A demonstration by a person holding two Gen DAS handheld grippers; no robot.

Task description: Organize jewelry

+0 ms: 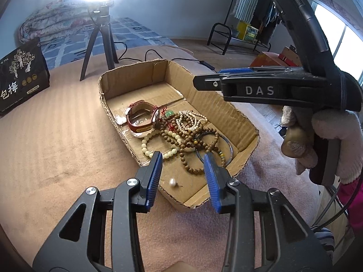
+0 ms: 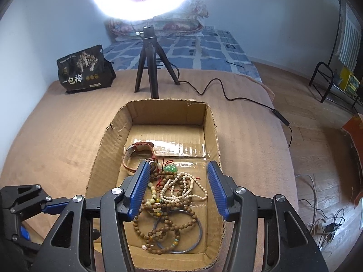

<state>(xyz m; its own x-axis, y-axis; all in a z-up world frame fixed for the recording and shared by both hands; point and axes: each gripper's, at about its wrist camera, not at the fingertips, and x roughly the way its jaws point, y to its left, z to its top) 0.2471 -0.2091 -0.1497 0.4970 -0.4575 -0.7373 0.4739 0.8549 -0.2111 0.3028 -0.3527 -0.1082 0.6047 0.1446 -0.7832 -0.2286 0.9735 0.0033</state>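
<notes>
Above the cardboard box [image 2: 211, 122], both tongs [image 1: 183, 174] [image 2: 179, 188] tilt downward, parted.

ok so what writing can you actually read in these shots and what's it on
"DAS": on the right gripper, seen from the left wrist.
"一包梅": on the black bag; the left wrist view shows only "包梅".
Small print and round seals on the bag: too small to read.

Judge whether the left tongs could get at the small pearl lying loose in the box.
Probably yes: the pearl lies alone on bare cardboard box floor, framed between the open left tongs, apart from the tangled beads.
</notes>
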